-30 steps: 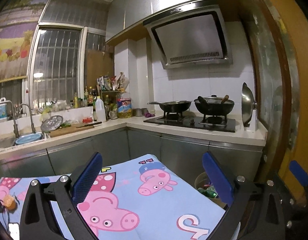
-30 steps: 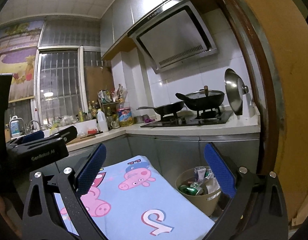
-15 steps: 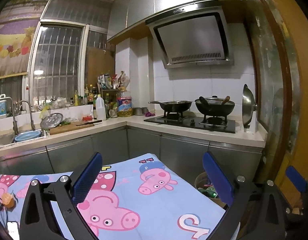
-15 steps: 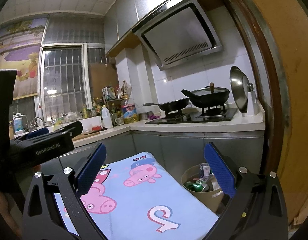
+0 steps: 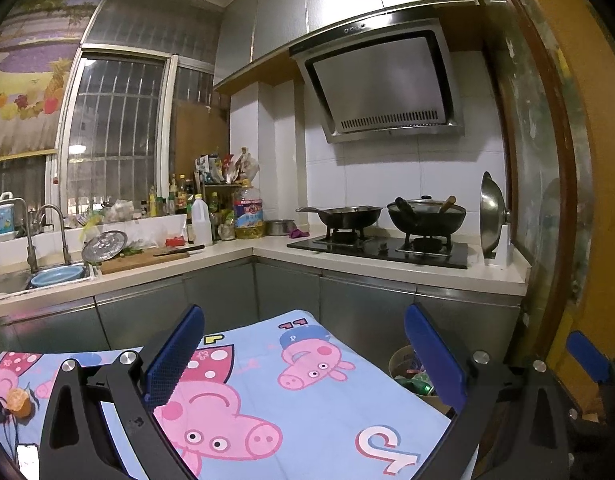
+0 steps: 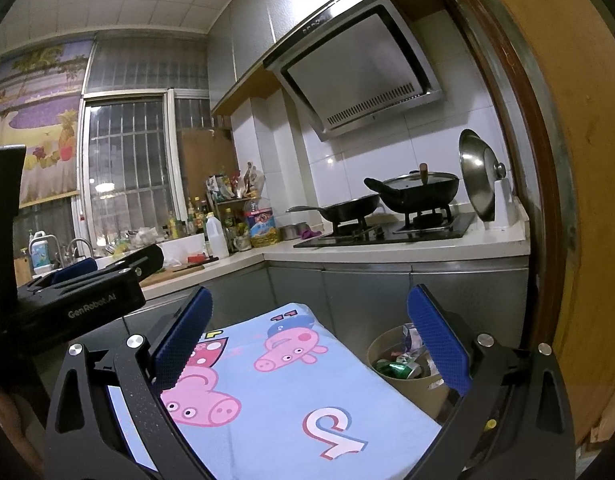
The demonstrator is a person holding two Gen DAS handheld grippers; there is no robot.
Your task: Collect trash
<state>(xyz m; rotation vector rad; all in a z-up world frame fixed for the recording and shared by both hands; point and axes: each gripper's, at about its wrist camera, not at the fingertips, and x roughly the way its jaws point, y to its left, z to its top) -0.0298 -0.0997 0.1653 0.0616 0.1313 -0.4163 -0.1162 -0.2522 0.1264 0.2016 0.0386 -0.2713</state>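
A tan waste bin (image 6: 403, 384) stands on the floor by the table's right edge, holding a green can (image 6: 391, 369) and crumpled wrappers; the left wrist view shows the same bin (image 5: 403, 364) partly behind a blue pad. A piece of orange peel (image 5: 19, 402) lies on the cartoon-pig tablecloth (image 5: 287, 412) at the far left. My left gripper (image 5: 303, 350) is open above the cloth with nothing between its fingers. My right gripper (image 6: 309, 332) is open too, above the cloth's right part, empty. The left gripper's body (image 6: 79, 300) shows at the left of the right wrist view.
Steel kitchen cabinets run along the far side, with a sink (image 5: 47, 276), a cutting board (image 5: 143, 256), bottles, a stove (image 5: 383, 248) with two woks and a pot lid (image 5: 493, 216). A brown door frame (image 5: 555, 200) closes the right side. A phone (image 5: 27, 456) lies at the cloth's near-left corner.
Both grippers have tilted slightly upward and stayed open. The right gripper's view shifted a little, with the bin now lower right; nothing was picked up.
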